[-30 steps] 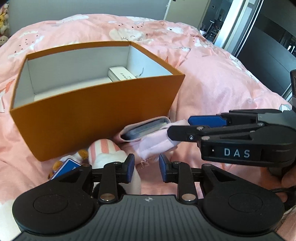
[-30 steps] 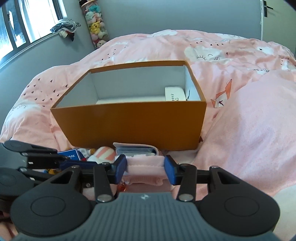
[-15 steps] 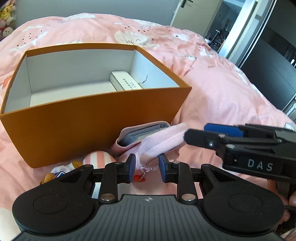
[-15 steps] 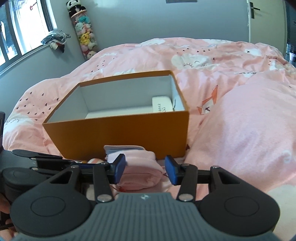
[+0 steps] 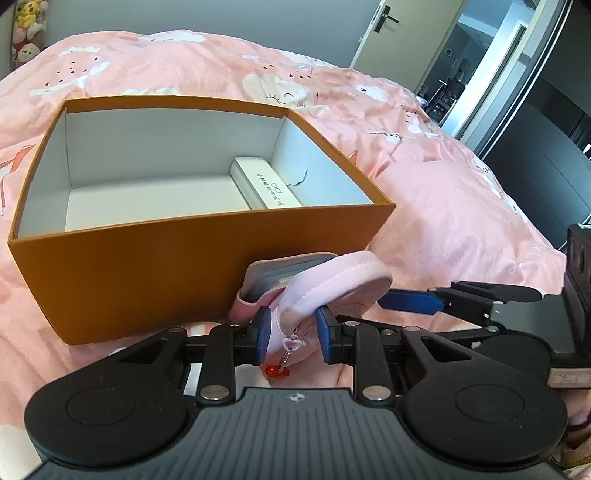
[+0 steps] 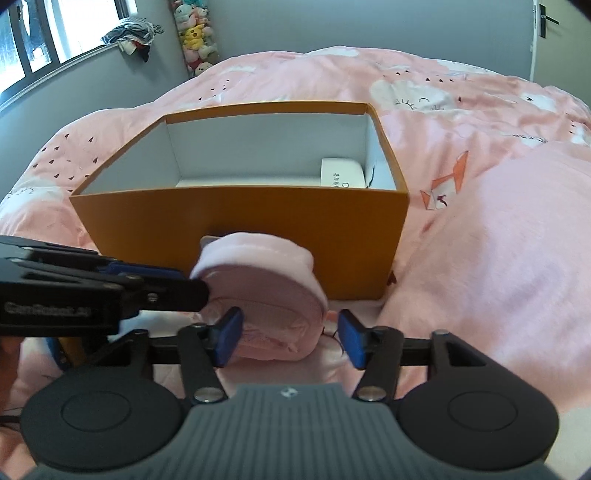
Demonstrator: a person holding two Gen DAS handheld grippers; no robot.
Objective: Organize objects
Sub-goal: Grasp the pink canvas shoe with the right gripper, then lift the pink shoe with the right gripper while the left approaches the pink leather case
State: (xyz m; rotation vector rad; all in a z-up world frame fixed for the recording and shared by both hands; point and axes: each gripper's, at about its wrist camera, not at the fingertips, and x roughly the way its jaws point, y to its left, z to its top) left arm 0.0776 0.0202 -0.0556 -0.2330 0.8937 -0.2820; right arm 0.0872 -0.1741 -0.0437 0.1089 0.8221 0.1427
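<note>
An open orange box (image 5: 166, 266) with white inside walls stands on the pink bed; it shows in the right wrist view (image 6: 236, 218) too. A white case (image 5: 264, 186) lies at its right end. My left gripper (image 5: 293, 334) is shut on a soft pink zip pouch (image 5: 328, 286) with a red zip charm (image 5: 275, 370), held above the bedding in front of the box. A dark item sits in the pouch's open end. In the right wrist view the pouch (image 6: 266, 291) lies between the fingers of my right gripper (image 6: 288, 341), which stand apart around it.
The pink patterned duvet (image 6: 480, 184) covers the bed and bulges at the right. A stack of plush toys (image 6: 194, 35) stands at the far wall by a window. A doorway (image 5: 461, 70) opens beyond the bed on the right.
The pouch has been lifted off the bedding and now hangs higher, in front of the box wall. Both grippers rose and tilted forward, showing more of the box's inside.
</note>
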